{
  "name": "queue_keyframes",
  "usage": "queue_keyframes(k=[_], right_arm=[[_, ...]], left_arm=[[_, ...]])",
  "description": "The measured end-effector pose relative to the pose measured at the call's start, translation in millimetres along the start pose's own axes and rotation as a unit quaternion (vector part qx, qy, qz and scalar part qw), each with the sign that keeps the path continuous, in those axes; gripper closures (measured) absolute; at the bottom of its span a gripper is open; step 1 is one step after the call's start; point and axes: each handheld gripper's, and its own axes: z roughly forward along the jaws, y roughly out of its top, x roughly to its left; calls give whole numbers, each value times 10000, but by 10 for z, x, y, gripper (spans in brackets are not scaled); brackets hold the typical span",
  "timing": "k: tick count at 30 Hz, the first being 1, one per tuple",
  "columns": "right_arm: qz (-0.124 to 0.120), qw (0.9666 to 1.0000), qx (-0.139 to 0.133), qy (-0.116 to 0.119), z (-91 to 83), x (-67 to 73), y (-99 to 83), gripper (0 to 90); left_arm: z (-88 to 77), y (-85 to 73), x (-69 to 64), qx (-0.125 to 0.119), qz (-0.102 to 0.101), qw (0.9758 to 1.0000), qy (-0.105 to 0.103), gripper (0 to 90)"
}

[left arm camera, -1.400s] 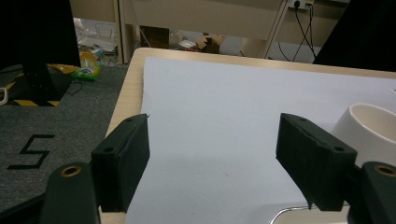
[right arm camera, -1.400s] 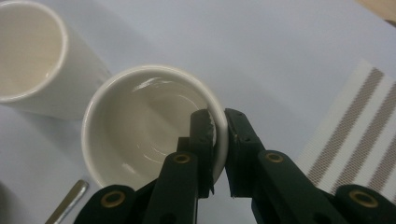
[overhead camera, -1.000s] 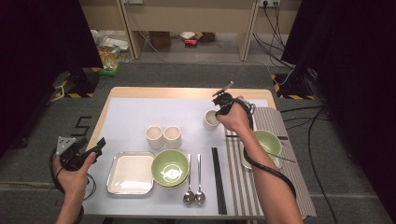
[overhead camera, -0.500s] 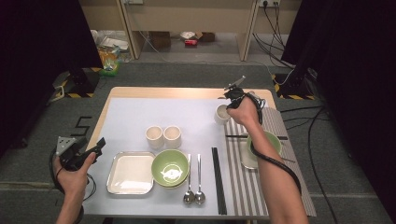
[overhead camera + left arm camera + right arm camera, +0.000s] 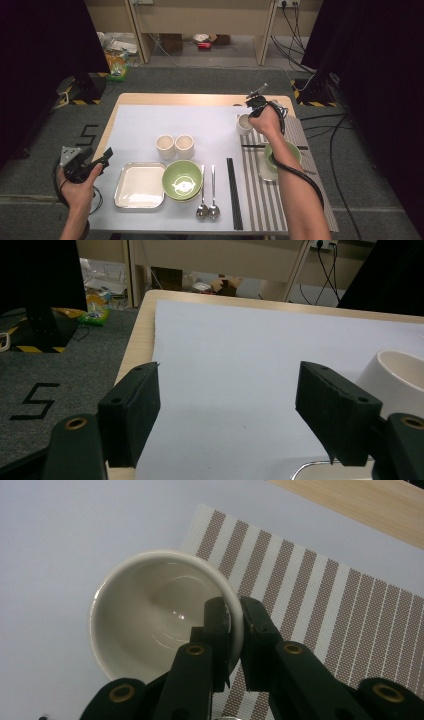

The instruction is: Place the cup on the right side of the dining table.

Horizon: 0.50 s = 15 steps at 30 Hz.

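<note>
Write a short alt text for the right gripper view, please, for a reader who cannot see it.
The right gripper pinches the rim of a white cup, one black jaw inside and one outside. The cup looks empty and sits partly over a brown-striped placemat on a pale table cover.

- High view: tabletop (image 5: 150, 112) evenly and brightly lit from overhead; black curtains at 9 and 3 o'clock swallow all detail.
- High view: shadows soft and short; overall slightly soft, low resolution; straight edges bow mildly toward the corners.
- Left gripper view: pale mat (image 5: 260, 365) bright, faint diffuse shadow at 6 o'clock; near jaws blurred, floor beyond dim.
- Right gripper view: cup (image 5: 160, 612) carries small glare specks inside; near jaws out of focus; striped mat (image 5: 350, 615) crisp.
</note>
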Motion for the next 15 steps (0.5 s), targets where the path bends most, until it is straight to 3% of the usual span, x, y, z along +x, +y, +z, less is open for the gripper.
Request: queue_keyframes(k=[15], right_arm=[[59,9996,264,-27,124,7,-7,832]], left_arm=[[4,-5,7,2,-10,10000,9,251]])
